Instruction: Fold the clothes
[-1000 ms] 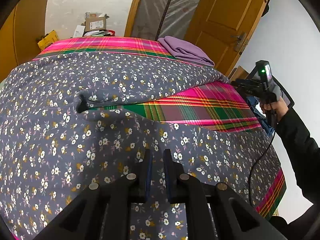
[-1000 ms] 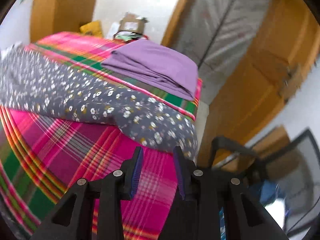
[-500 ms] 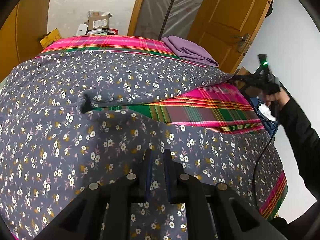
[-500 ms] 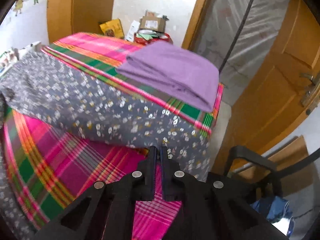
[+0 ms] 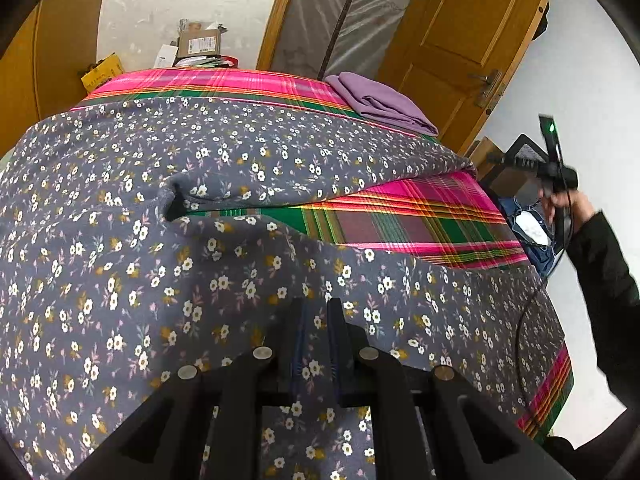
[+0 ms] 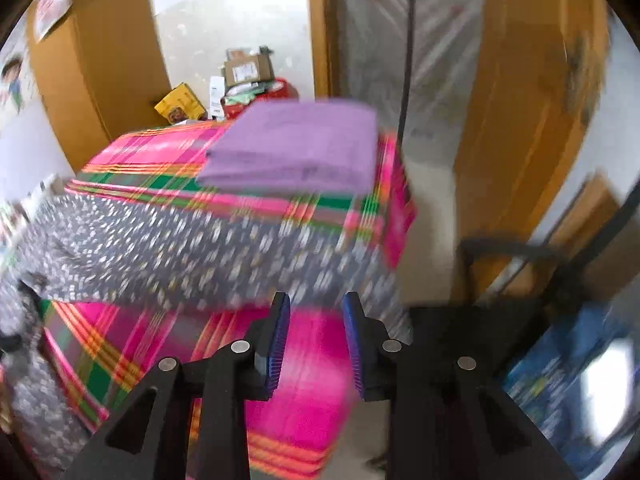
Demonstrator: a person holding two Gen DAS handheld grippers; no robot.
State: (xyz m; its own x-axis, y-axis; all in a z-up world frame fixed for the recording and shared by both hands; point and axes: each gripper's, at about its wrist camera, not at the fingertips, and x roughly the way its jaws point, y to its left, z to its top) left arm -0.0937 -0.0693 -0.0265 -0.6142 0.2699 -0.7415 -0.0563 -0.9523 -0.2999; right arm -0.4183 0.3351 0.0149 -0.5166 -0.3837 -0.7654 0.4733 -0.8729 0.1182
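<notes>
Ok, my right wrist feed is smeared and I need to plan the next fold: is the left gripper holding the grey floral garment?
Observer: Yes. In the left wrist view the left gripper is closed on a fold of the grey floral garment, on its near side.
Operator: How far does that near part run?
Observer: It lies across the pink and green plaid bedcover right to the bed's right-hand edge.
Operator: Does it overlap the far part?
Observer: No. The two parts spread in a V from one joining point, with a wedge of bedcover bare between them.
</notes>
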